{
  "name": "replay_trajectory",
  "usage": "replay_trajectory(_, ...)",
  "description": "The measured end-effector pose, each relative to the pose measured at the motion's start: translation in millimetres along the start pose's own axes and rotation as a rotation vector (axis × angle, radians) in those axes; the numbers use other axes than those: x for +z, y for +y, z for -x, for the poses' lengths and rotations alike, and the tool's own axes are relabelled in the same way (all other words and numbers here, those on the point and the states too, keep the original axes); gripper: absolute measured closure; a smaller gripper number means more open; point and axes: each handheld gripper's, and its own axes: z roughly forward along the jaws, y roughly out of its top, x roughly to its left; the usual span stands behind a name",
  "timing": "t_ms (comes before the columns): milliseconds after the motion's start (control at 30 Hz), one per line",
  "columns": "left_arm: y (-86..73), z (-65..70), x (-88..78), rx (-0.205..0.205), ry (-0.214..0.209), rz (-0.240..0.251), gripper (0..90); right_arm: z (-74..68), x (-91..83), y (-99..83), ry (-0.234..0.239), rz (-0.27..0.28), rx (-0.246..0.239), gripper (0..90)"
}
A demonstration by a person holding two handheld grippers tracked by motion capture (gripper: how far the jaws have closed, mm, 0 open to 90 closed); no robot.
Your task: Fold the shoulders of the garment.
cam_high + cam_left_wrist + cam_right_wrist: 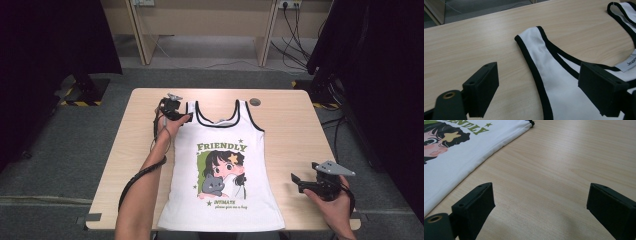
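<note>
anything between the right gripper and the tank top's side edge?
No, just bare table. In the right gripper view the open right gripper hangs over wood, with the tank top off to one side; the high view agrees.

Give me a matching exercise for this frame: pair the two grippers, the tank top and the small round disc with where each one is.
Things:
1. left gripper
2. right gripper
3. tank top
4. round grey disc

Places:
A. lying flat down the middle of the table, print side up
B. over bare wood beside the shirt's side edge, near the table's front right
C. on the tabletop just beyond the far shoulder straps
D. at the shirt's black-trimmed shoulder strap, jaws apart on either side of it

Pairs: 1-D, 2-B, 3-A, 4-C
</note>
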Motion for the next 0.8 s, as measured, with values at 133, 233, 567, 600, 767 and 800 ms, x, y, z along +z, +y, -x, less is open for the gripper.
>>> replay_trajectory(133, 4.0, 1.6, 7.4, -0.001, -0.005, -0.014, 16.7, 0.3, 0.4, 0.2, 0.001, -0.002, 0.0, 8.3)
replay_trajectory(233, 4.0, 1.2, 12.0, -0.001, -0.004, -0.024, 19.0, 0.5, 0.3, 0.1, 0.002, -0.001, 0.002, 8.4)
replay_trajectory(567, 0.7, -4.0, 23.5, -0.019, -0.001, -0.05, 23.9, 1.3, 0.5, 0.3, 0.01, 0.0, 0.0, 8.7)
replay_trajectory(600, 0.5, -3.7, 24.5, -0.019, 0.001, -0.056, 24.2, 1.6, 0.5, 0.3, 0.011, 0.001, 0.001, 8.7)
replay_trajectory(767, -0.6, -1.2, 29.3, -0.015, -0.018, -0.074, 26.9, 1.8, 0.8, 0.5, 0.014, 0.001, 0.002, 8.7)
replay_trajectory(800, -1.2, -0.2, 30.5, -0.01, -0.021, -0.075, 27.5, 1.9, 0.8, 0.5, 0.014, 0.001, 0.002, 8.7)
